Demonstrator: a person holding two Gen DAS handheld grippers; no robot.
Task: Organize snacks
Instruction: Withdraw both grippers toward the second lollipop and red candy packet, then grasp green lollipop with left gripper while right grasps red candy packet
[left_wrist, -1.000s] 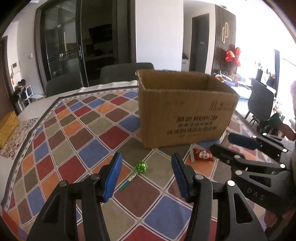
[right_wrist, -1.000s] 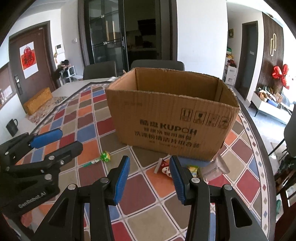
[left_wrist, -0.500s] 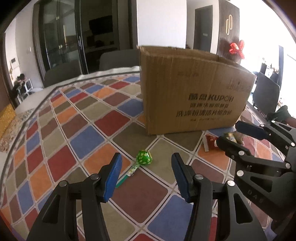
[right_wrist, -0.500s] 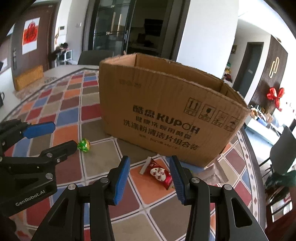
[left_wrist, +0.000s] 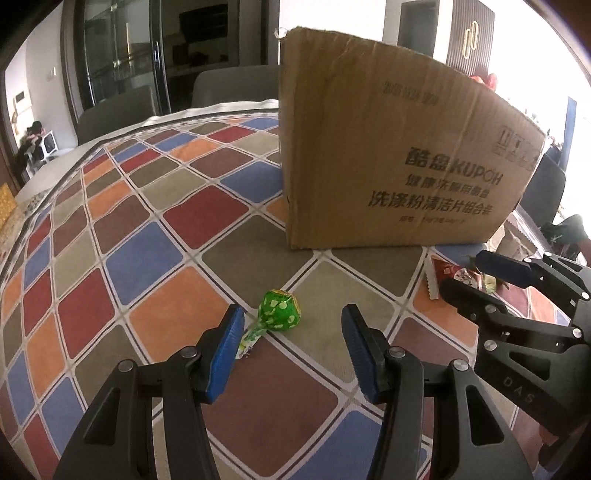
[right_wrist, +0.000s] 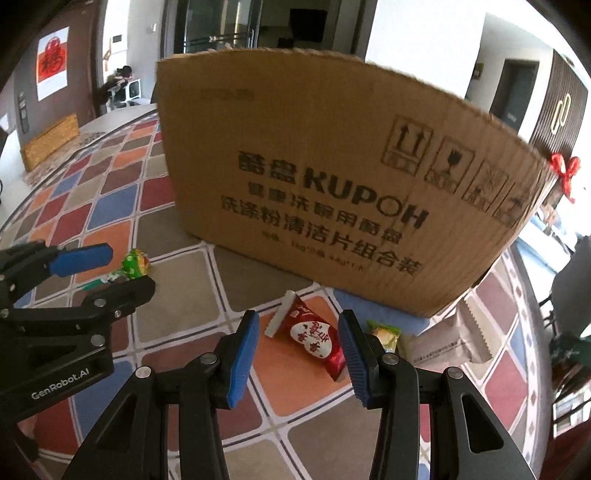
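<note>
Since the earlier frames both my tools have come down toward the desk, and the snacks now sit larger between their fingers. My left tool (left_wrist: 291, 325) stands partly open and empty, its blue pads flanking the green-wrapped lollipop (left_wrist: 279, 309), which lies on the checkered desk (left_wrist: 155, 229) untouched. My right tool (right_wrist: 297, 332) is likewise partly open, holding nothing, with the red snack packet (right_wrist: 312, 332) lying flat between its pads. Just right of that packet lie a small green sachet (right_wrist: 386, 333) and a grey pouch (right_wrist: 448, 341). The open KUPOH cardboard box (right_wrist: 332, 177) stands upright behind all four.
</note>
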